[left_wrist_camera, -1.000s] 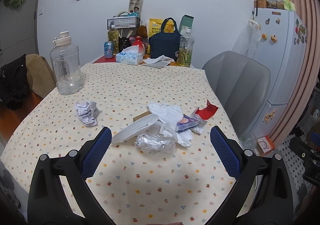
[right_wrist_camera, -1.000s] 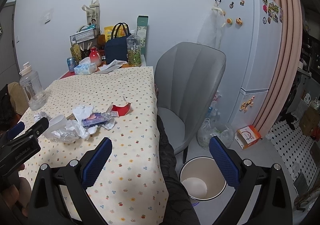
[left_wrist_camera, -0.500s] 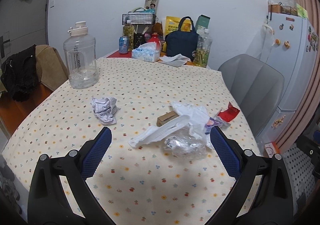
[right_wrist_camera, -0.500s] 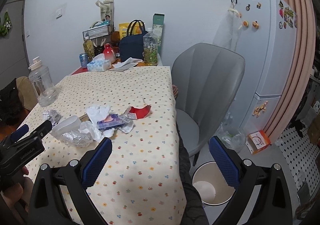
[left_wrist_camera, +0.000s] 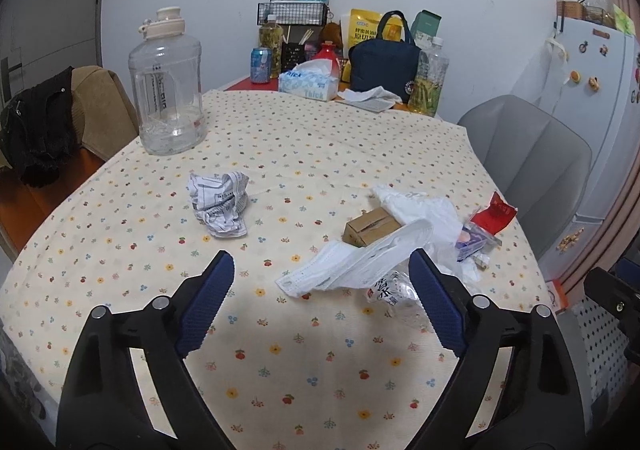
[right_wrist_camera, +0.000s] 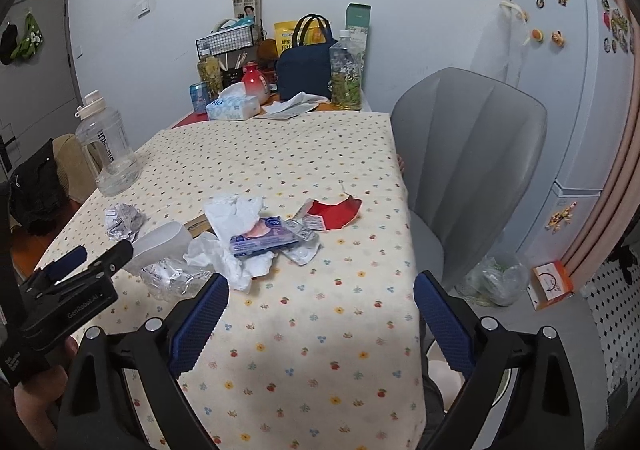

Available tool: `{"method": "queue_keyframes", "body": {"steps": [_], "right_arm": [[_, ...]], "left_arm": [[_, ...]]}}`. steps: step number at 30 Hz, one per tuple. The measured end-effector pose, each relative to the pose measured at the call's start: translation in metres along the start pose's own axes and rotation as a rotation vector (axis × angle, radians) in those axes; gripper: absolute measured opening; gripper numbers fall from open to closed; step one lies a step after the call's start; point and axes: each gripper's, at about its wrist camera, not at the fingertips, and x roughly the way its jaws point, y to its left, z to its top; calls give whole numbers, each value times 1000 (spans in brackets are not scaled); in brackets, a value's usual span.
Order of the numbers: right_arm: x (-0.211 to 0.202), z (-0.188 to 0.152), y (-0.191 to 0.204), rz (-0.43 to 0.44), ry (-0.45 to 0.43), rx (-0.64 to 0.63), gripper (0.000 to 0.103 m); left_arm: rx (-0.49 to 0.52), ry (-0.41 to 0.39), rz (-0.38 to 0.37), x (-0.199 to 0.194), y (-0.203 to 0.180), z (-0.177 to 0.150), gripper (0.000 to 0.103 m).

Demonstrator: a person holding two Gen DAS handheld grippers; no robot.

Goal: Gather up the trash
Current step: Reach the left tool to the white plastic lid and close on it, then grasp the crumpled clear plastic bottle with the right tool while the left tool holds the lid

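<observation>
Trash lies on the flowered tablecloth (left_wrist_camera: 304,154): a crumpled printed paper ball (left_wrist_camera: 219,209), a white face mask (left_wrist_camera: 352,262), a small brown carton (left_wrist_camera: 370,230), a crushed clear plastic bottle (left_wrist_camera: 396,300), white tissue (right_wrist_camera: 234,216), a purple wipes packet (right_wrist_camera: 262,240) and a red wrapper (right_wrist_camera: 338,212). My left gripper (left_wrist_camera: 320,310) is open and empty, just short of the mask. My right gripper (right_wrist_camera: 320,322) is open and empty, over the table's near edge, short of the packet. The left gripper also shows in the right wrist view (right_wrist_camera: 90,264).
A big clear water jug (left_wrist_camera: 168,86) stands at the far left. A tissue box (left_wrist_camera: 308,84), bottles, a can and a navy bag (left_wrist_camera: 384,62) crowd the far end. A grey chair (right_wrist_camera: 464,170) and fridge (right_wrist_camera: 580,90) stand right. A white bin rim (right_wrist_camera: 444,366) shows below.
Both grippers have moved forward and lower toward the trash on the table, which looks larger now. Both stay open. The trash has not moved.
</observation>
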Motion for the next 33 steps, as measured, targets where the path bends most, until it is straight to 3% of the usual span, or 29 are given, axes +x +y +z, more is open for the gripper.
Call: {"method": "queue_keyframes", "body": {"steps": [9,11,12,13,15,16,33], "right_arm": [[21,-2,-2,10,43,18,92],[24,-2,-4,7,52,22,92],[25,-3,-4,6,57,24,92],[26,-3,-4,5,60,24,92],[26,-3,-2,4,61,20,92],[27,-3,0,5,62,16,92],[22,-3,52,82,62,-64,92]], "left_arm": [[-1,46,-39,24,-9,-2,74],[-8,69,-63,30,-9,-3,64],[-13,81,-73,33,-9,-4,52],[-24,106,-86,37,-8,-5,32],[-38,139,-98,44,-6,-7,9],[-43,139,-101,44,-4,-9,5],[-131,1,-4,0,50,4,2]]}}
